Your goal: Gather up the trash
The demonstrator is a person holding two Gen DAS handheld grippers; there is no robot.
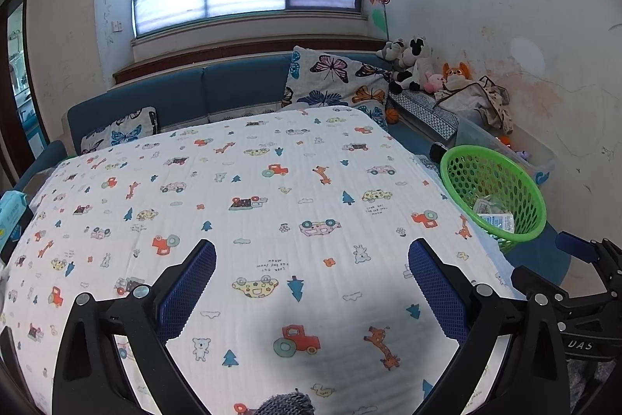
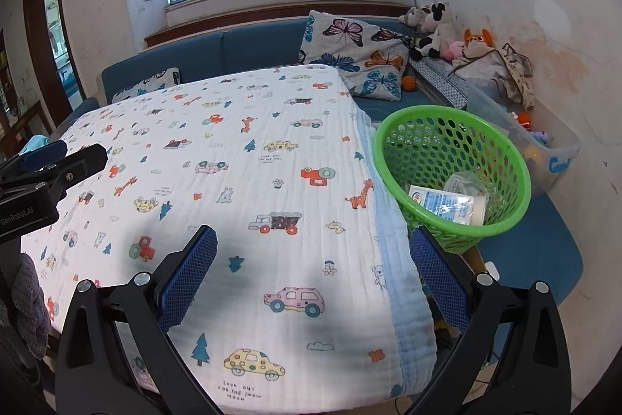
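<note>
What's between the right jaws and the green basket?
Only the blanket's pale blue edge, seen in the right wrist view. The right gripper is open and empty; the green basket sits just beyond.

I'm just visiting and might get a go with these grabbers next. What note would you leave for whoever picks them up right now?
Left gripper: jaws open, empty, over the blanket.
Right gripper: jaws open, empty, near the blanket's right edge.
Basket: green, right of the blanket, with wrappers inside.
Done: some trash is binned.
Left: no trash shows on the blanket; a blue packet sits at the far left edge, trash or not I cannot tell.
</note>
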